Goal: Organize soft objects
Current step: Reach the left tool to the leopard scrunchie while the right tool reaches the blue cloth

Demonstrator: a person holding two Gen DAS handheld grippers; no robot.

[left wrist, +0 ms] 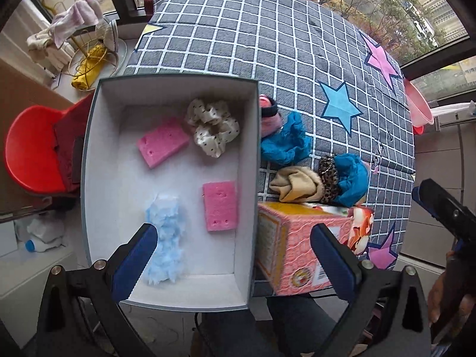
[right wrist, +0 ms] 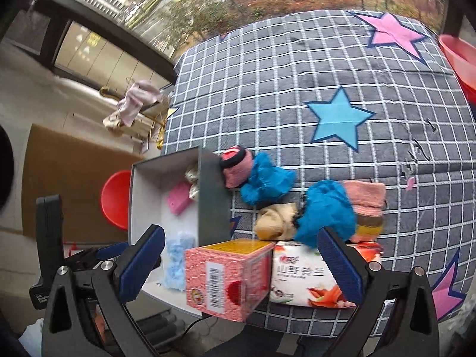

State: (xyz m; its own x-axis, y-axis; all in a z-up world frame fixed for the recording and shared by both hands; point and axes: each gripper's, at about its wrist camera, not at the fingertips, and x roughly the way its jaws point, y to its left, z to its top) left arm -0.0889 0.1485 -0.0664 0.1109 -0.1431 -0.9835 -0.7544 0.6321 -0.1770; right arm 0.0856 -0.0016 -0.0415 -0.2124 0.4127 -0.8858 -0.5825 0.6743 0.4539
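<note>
A white open box [left wrist: 98, 148] holds two pink sponges [left wrist: 162, 142], a dotted cream scrunchie [left wrist: 212, 126] and a pale blue fluffy piece [left wrist: 166, 226]. Beside the box on the checked cloth lie a pink sock roll [left wrist: 269, 116], two blue scrunchies [left wrist: 285, 139], a beige cloth [left wrist: 297, 184] and a leopard scrunchie [left wrist: 328, 178]. My left gripper [left wrist: 235, 264] is open and empty above the box's near end. My right gripper [right wrist: 241, 264] is open and empty, near a pink carton [right wrist: 226, 279] and a tissue pack [right wrist: 300, 276]. Folded pink cloths [right wrist: 367, 202] lie behind a blue scrunchie [right wrist: 324, 211].
The checked cloth with stars [left wrist: 267, 44] covers the table. A red chair [left wrist: 32, 151] stands left of the box. A pink basin [right wrist: 459, 56] sits at the table's far right. A rack with towels [left wrist: 77, 26] stands by the window.
</note>
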